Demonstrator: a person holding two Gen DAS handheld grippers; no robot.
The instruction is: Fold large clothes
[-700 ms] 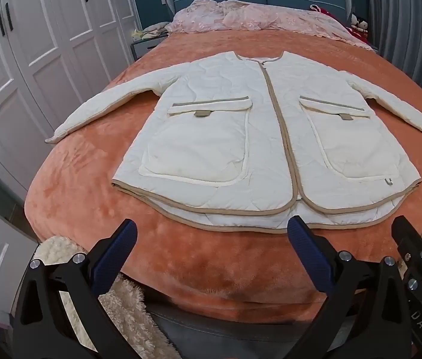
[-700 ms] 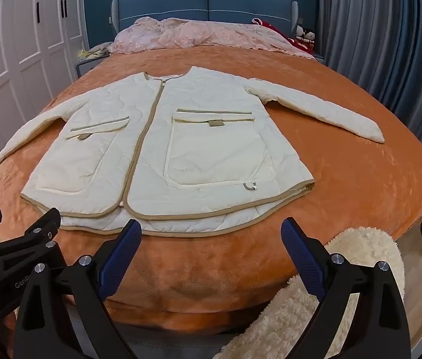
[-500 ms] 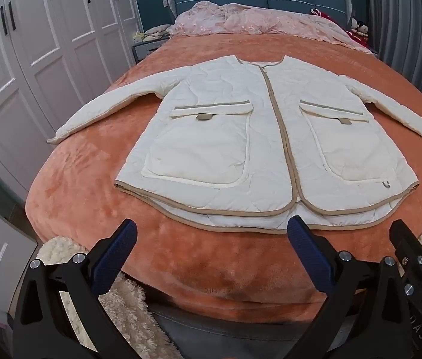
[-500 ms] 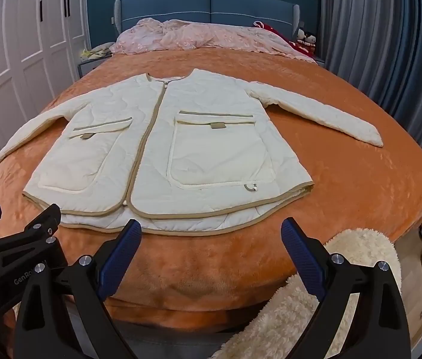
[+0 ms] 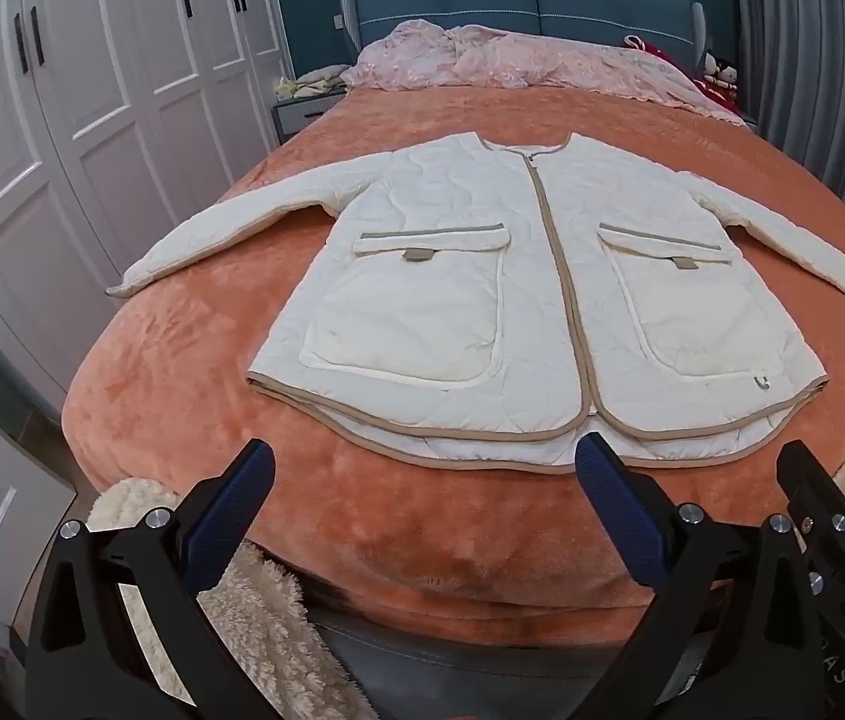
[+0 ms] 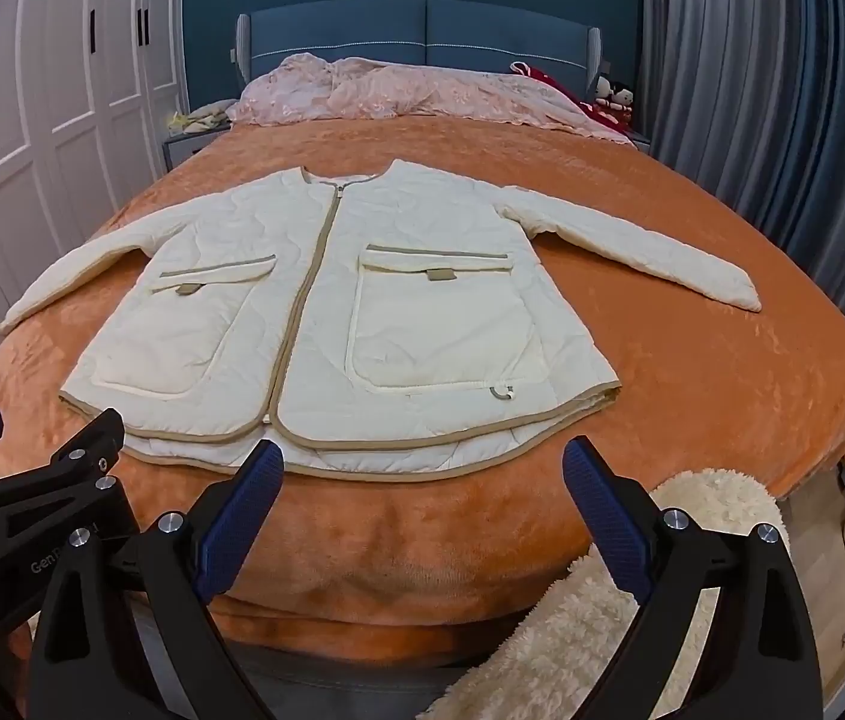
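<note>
Over the last half second we have drawn back and lifted a little, so the hem now sits just past our fingertips; both the left gripper (image 5: 422, 480) and right gripper (image 6: 422, 477) are spread wide and empty, so folding hasn't begun. Beyond them the cream quilted jacket (image 5: 518, 306), tan-piped and puffy, lies flat on the plush orange bed (image 6: 722, 372), sleeves outstretched.
</note>
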